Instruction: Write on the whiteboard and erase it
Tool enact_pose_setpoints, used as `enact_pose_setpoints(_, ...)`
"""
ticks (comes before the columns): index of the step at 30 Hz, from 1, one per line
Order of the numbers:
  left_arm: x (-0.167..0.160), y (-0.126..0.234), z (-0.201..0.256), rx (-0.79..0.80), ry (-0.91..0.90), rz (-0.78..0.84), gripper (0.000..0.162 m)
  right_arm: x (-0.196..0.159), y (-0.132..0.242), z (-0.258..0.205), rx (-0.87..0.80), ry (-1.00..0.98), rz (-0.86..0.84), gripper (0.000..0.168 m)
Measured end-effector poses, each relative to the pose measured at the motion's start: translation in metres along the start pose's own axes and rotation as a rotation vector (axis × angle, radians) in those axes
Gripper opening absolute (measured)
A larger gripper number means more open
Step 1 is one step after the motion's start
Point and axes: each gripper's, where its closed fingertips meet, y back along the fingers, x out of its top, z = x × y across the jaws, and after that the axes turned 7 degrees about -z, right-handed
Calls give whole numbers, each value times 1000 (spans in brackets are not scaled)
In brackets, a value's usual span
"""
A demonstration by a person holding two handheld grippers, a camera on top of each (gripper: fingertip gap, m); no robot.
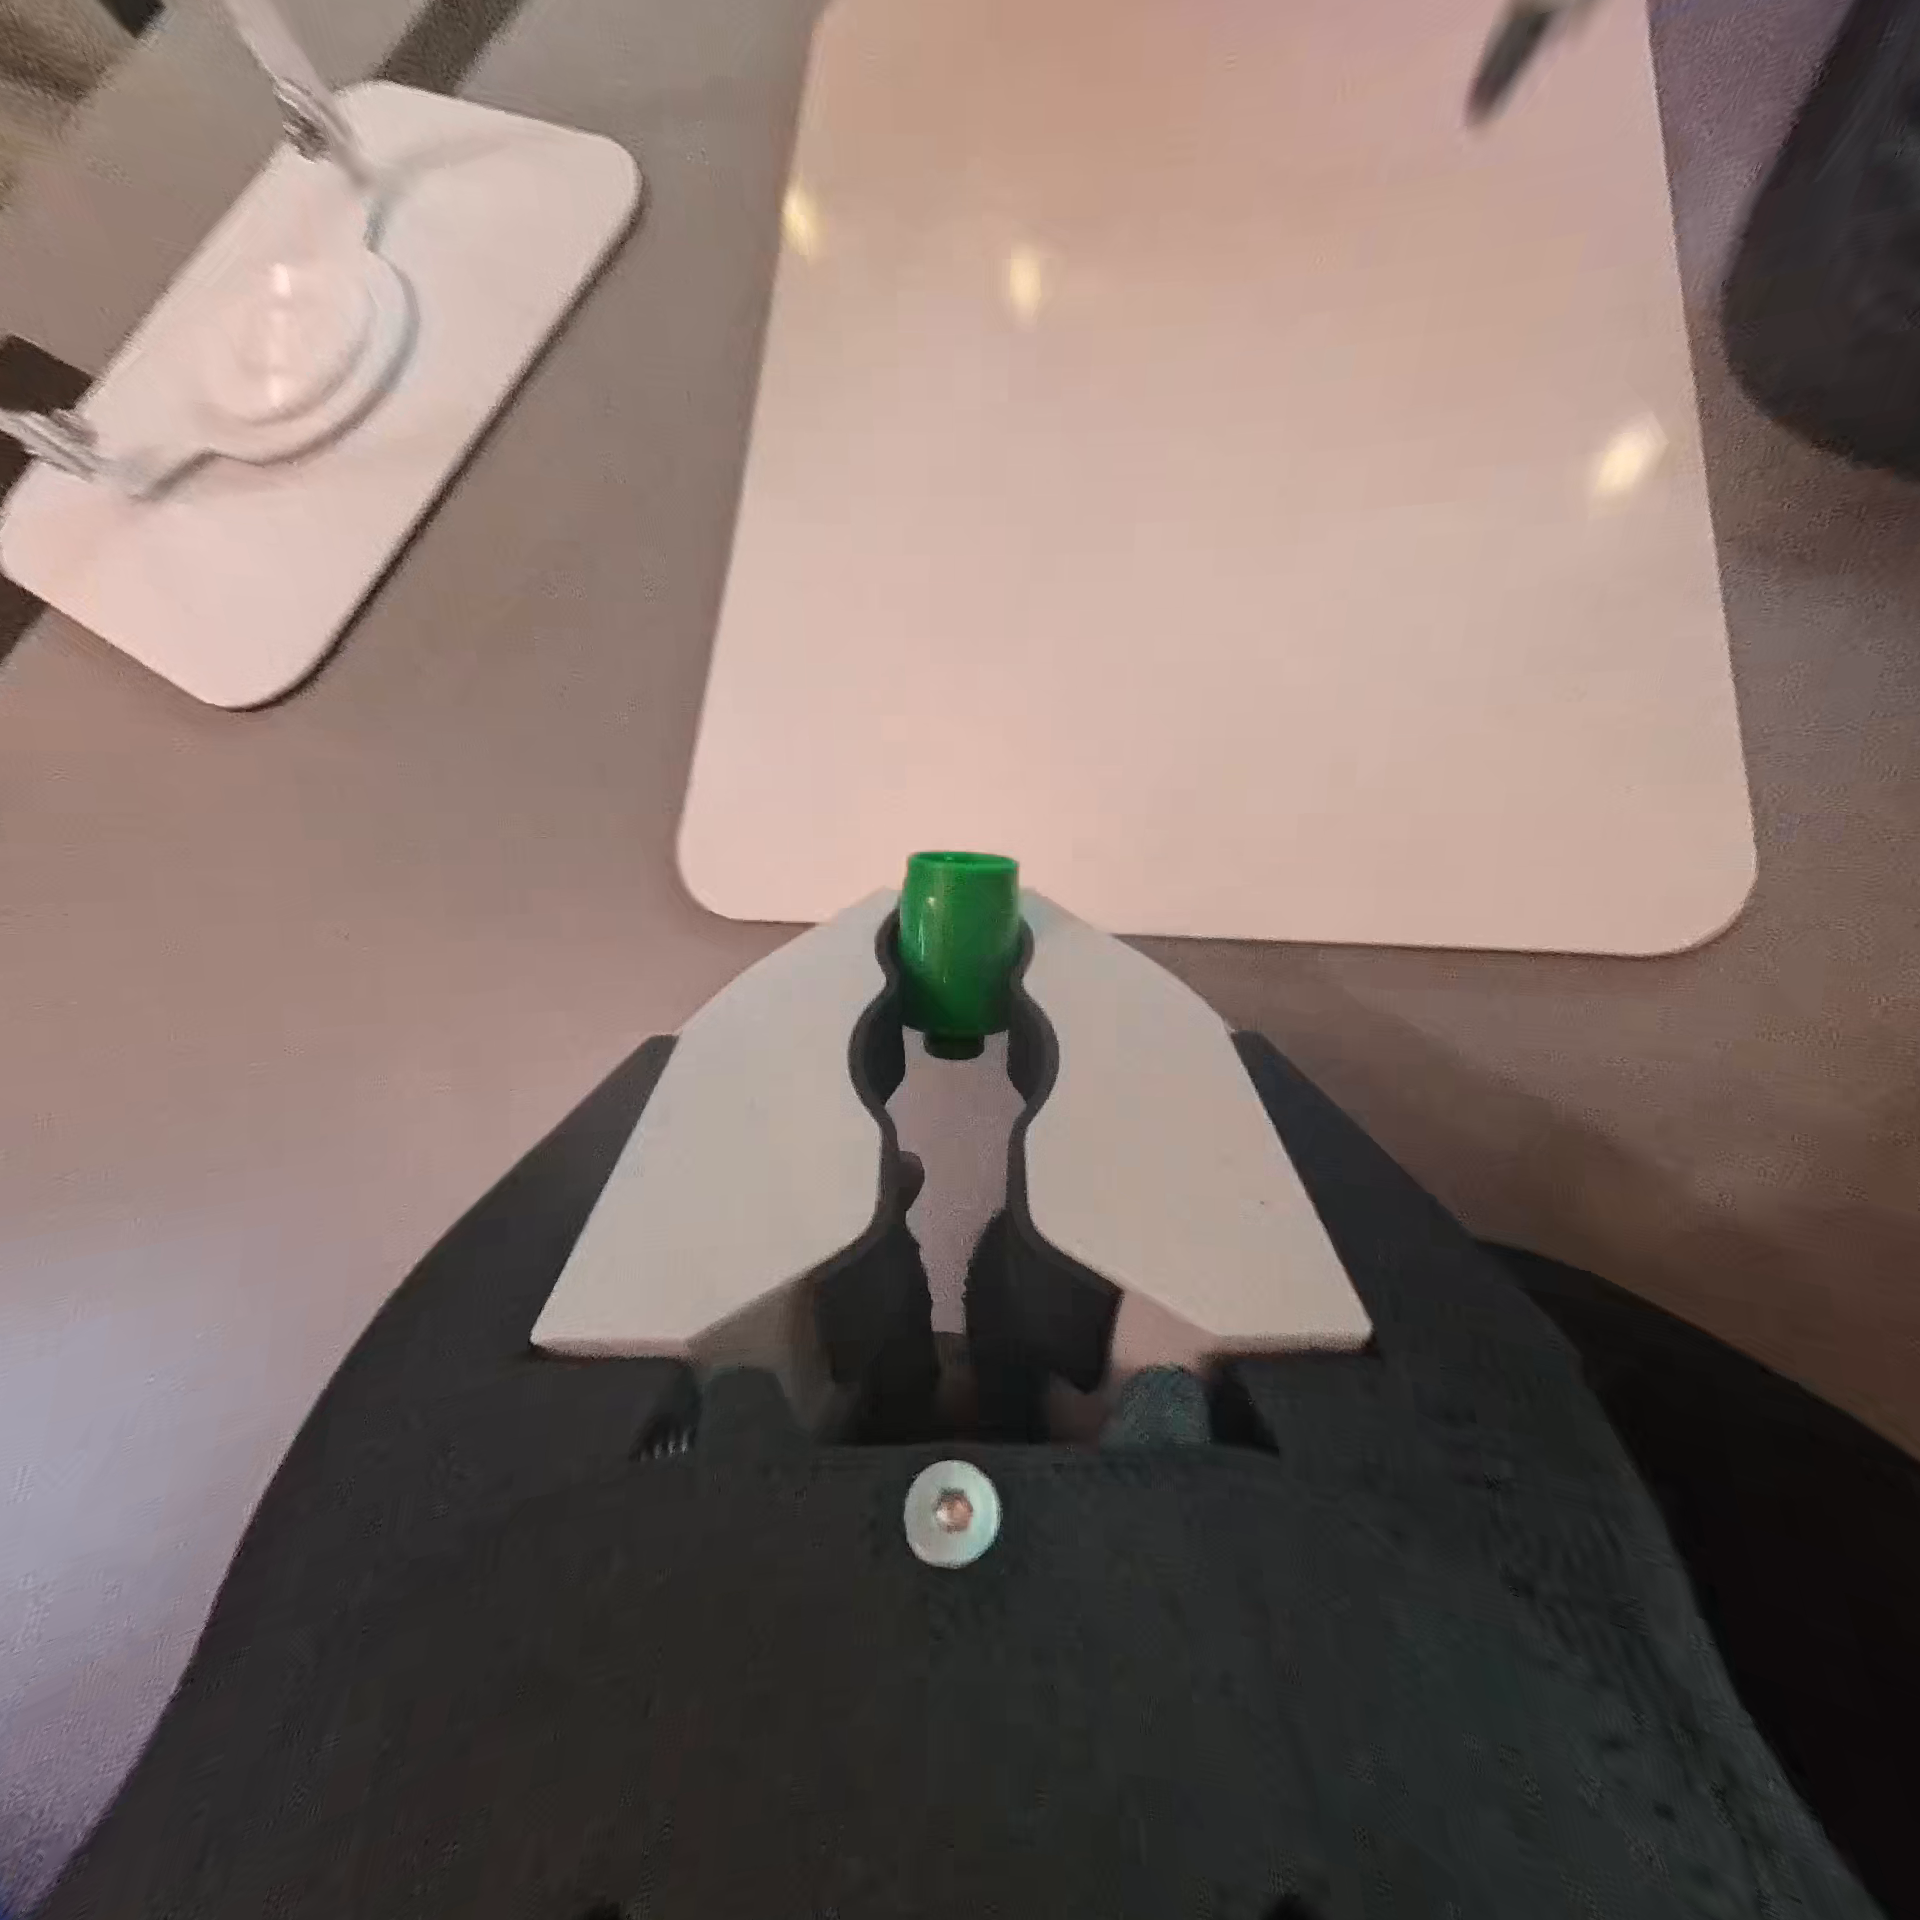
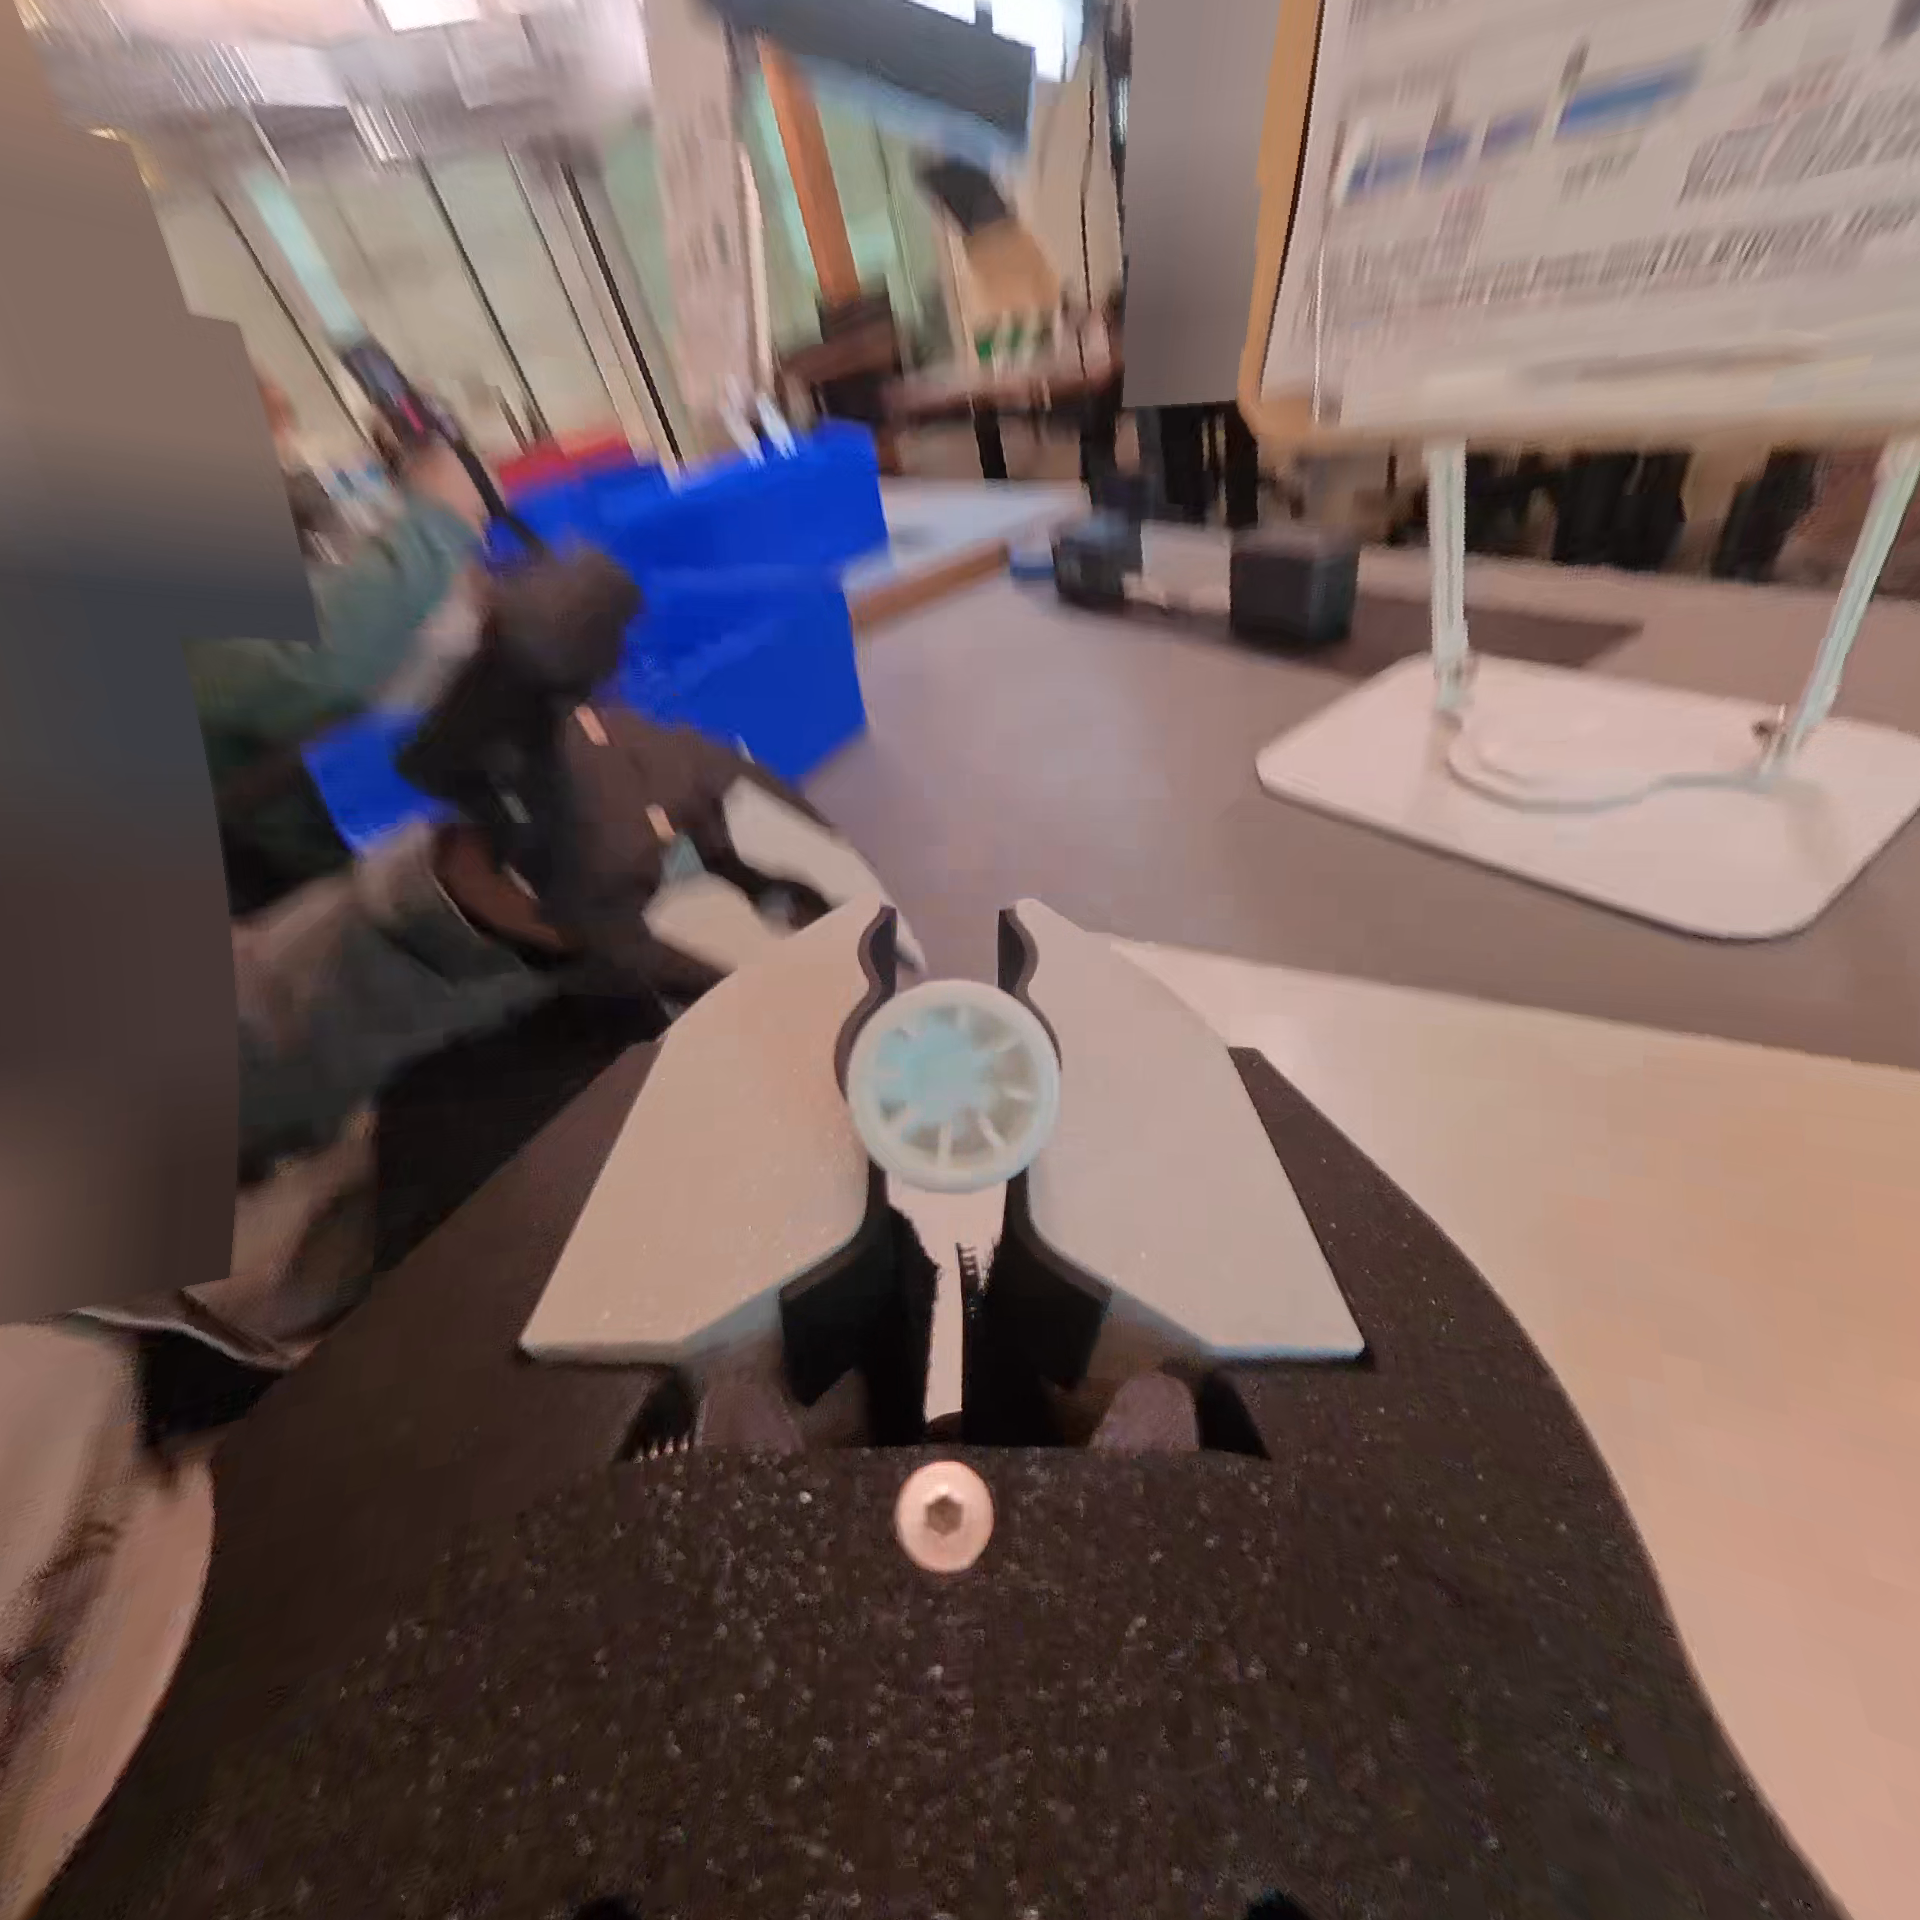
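The whiteboard (image 1: 1226, 499) lies flat on the worktop (image 1: 343, 935): one smooth, glossy white sheet with rounded corners, bare of marks, with a few ceiling lights reflected in it. Its near edge sits just beyond the tip of the left gripper (image 1: 961, 961), and grey-brown worktop shows open along its left side and near edge.

The left gripper's jaws, pale grey plates with scalloped dark inner liners on a rough black body, are clamped on a green cap (image 1: 956, 951), a small glossy tapered cylinder standing up between them. In the right wrist view, the right gripper (image 2: 951, 1081) has the same build, and its jaws are clamped on the round white ribbed end of a marker (image 2: 954, 1099), seen end-on with spokes like a wheel; the board's corner spreads pale to its right. A dark slim tip enters the left view's top right, blurred.

Left of the board stands one white rounded-rectangle stand base (image 1: 312, 395) with clear legs, well apart from it; it carries a tilted printed sign (image 2: 1621, 208). Blue bins (image 2: 727, 582) sit farther back, blurred.
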Motion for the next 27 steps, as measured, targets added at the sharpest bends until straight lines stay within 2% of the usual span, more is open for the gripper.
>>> enact_pose_setpoints(3, 11, -5, -27, 34, 27, 21, 15, -17, -35, 10, -16, 40, -170, 19)
enact_pose_setpoints(7, -5, -27, -25, -71, 125, -8, 15, -32, -82, 17, -27, 102, -323, 19)
enact_pose_setpoints(10, -15, -30, -30, -43, 123, -12, 15, -40, -111, 21, -32, 130, -399, 19)
enact_pose_setpoints(13, -8, -29, -27, -78, 133, 36, 15, -46, -129, 30, -50, 134, -447, 19)
enact_pose_setpoints(20, -7, -30, -21, -95, 122, 39, 15, -51, -142, 39, -78, 147, -479, 19)
enact_pose_setpoints(27, -8, -31, -23, -88, 131, 36, 15, -66, -113, 16, -56, 126, -521, 19)
